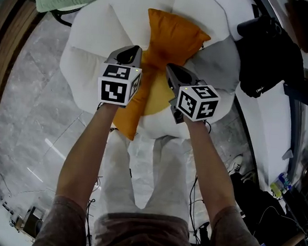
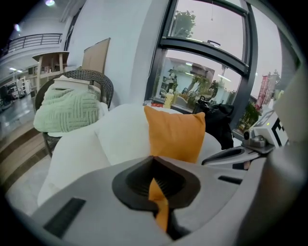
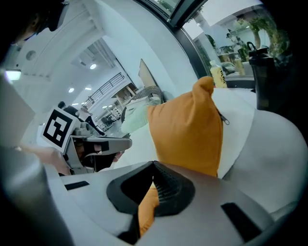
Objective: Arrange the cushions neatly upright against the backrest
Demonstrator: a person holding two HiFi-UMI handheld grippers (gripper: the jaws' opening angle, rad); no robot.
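A white round armchair (image 1: 90,63) holds an orange cushion (image 1: 176,34) that stands against the backrest (image 2: 120,134). In front of it a second orange cushion (image 1: 131,113) hangs over the seat's front, its lit face yellowish. Both grippers hold this cushion. My left gripper (image 1: 131,52) is shut on its left upper edge, and orange fabric (image 2: 159,204) shows pinched between the jaws. My right gripper (image 1: 174,70) is shut on the right upper edge, with orange fabric (image 3: 146,211) in its jaws. The upright cushion (image 3: 187,132) rises just beyond both grippers. The held cushion's top is hidden under the grippers.
A wicker chair with a green blanket (image 2: 70,110) stands left of the armchair. A black bag (image 1: 264,54) rests on the white ledge at the right, by the window. Cables, a shoe (image 1: 236,165) and gear lie on the marble floor around the person's legs.
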